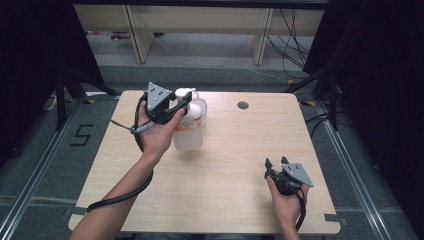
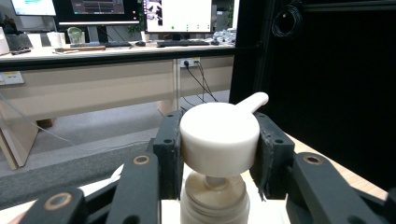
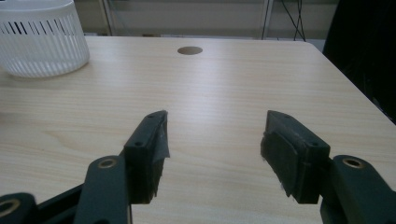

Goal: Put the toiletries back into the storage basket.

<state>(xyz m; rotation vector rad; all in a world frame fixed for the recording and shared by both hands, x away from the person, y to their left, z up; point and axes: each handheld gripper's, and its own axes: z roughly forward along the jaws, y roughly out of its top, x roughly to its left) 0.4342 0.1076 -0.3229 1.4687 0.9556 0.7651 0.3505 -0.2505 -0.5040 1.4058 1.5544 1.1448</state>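
1. Pump bottle (image 1: 188,131): it is standing upright on the far left part of the table (image 1: 225,165), translucent body, white pump head (image 2: 219,137) with its spout pointing away from the camera in the left gripper view.
2. Your left gripper (image 1: 179,106) is clamping that pump head from both sides; in the left gripper view both pads are pressing flat against the white cap, just above the bottle's neck.
3. Your left hand (image 1: 155,131) is reaching in from the near left, with the cable trailing back along your forearm.
4. A white slotted basket (image 3: 42,39) is sitting just behind the bottle, at the table's far left.
5. Your right gripper (image 1: 276,162) is resting near the table's near right corner, well apart from the bottle; its jaws are standing wide, with bare tabletop between them.
6. A round hole (image 1: 243,105) is showing in the tabletop near the far edge.
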